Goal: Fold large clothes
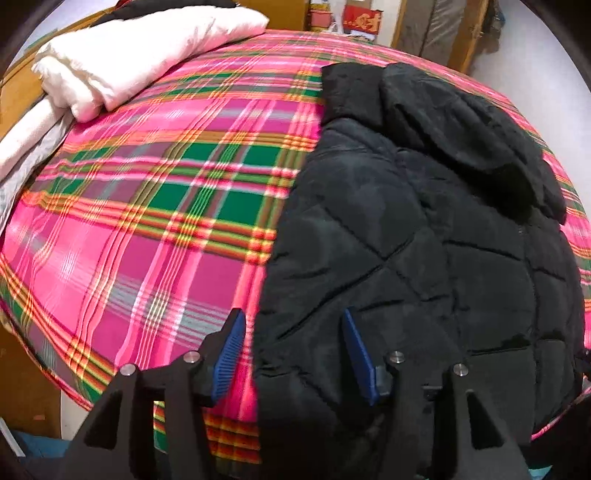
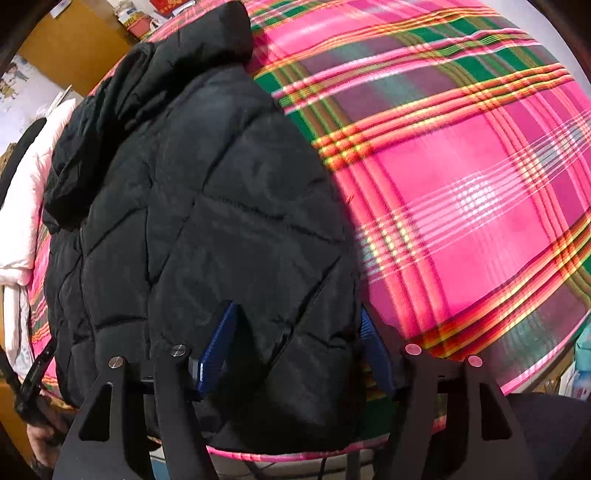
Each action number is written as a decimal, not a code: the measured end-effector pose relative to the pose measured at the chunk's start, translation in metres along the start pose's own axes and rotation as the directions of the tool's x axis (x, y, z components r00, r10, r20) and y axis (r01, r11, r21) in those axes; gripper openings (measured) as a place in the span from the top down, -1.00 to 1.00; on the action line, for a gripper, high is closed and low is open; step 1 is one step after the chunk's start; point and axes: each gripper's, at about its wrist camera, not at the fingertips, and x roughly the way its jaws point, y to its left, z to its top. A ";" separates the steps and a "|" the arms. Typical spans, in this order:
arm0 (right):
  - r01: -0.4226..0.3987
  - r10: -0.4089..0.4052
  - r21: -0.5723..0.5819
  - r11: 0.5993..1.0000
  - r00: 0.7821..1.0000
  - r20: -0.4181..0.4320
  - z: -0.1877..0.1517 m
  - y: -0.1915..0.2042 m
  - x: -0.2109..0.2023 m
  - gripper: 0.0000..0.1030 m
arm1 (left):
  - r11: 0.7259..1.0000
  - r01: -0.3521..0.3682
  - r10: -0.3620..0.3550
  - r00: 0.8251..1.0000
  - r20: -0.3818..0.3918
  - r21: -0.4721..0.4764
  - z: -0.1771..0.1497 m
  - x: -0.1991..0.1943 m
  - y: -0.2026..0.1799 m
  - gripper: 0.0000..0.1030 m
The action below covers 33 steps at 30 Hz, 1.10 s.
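A black quilted puffer jacket (image 1: 424, 236) lies on a bed with a pink, green and orange plaid cover (image 1: 147, 206). Its sleeves are folded in over the body and its collar points to the far end. My left gripper (image 1: 291, 347) is open, its blue pads straddling the jacket's left bottom edge. In the right wrist view the jacket (image 2: 192, 206) fills the left half. My right gripper (image 2: 295, 347) is open, with the jacket's right bottom corner between its blue pads. The plaid cover (image 2: 461, 184) lies to the right.
A folded white duvet (image 1: 122, 62) lies at the bed's far left, also visible in the right wrist view (image 2: 22, 206). Wooden furniture (image 1: 472, 33) and a red box (image 1: 362, 20) stand beyond the bed. The bed's near edge is just below both grippers.
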 end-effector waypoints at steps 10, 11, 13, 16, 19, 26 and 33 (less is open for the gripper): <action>0.018 -0.020 -0.029 0.999 0.998 -0.064 -0.002 0.007 0.008 -0.28 | 0.994 0.048 -0.059 0.992 -0.111 -0.099 -0.016 0.019 0.011 -0.24; 0.014 -0.016 -0.039 0.999 0.998 -0.068 -0.003 0.009 0.007 -0.22 | 0.995 0.049 -0.059 0.992 -0.114 -0.087 -0.017 0.019 0.008 -0.08; 0.003 -0.006 -0.052 0.999 0.998 -0.061 -0.003 0.014 0.005 0.11 | 0.994 0.089 -0.096 0.988 -0.117 -0.065 -0.017 0.018 0.003 0.20; -0.032 0.030 -0.059 0.998 0.999 -0.042 -0.004 0.018 -0.005 0.55 | 0.994 0.103 -0.106 0.990 -0.097 -0.030 -0.016 0.011 -0.003 0.58; -0.102 0.101 -0.037 0.994 0.995 -0.020 -0.002 0.018 -0.020 0.69 | 0.984 0.165 -0.168 0.984 -0.051 -0.061 -0.013 -0.005 0.001 0.70; -0.254 0.258 -0.064 0.965 0.964 0.066 0.010 0.019 -0.067 0.77 | 0.934 0.345 -0.334 0.936 0.114 -0.094 0.012 -0.060 0.008 0.76; -0.350 0.357 -0.071 0.934 0.922 0.152 0.047 0.012 -0.100 0.78 | 0.902 0.422 -0.395 0.891 0.226 -0.088 0.056 -0.096 0.010 0.79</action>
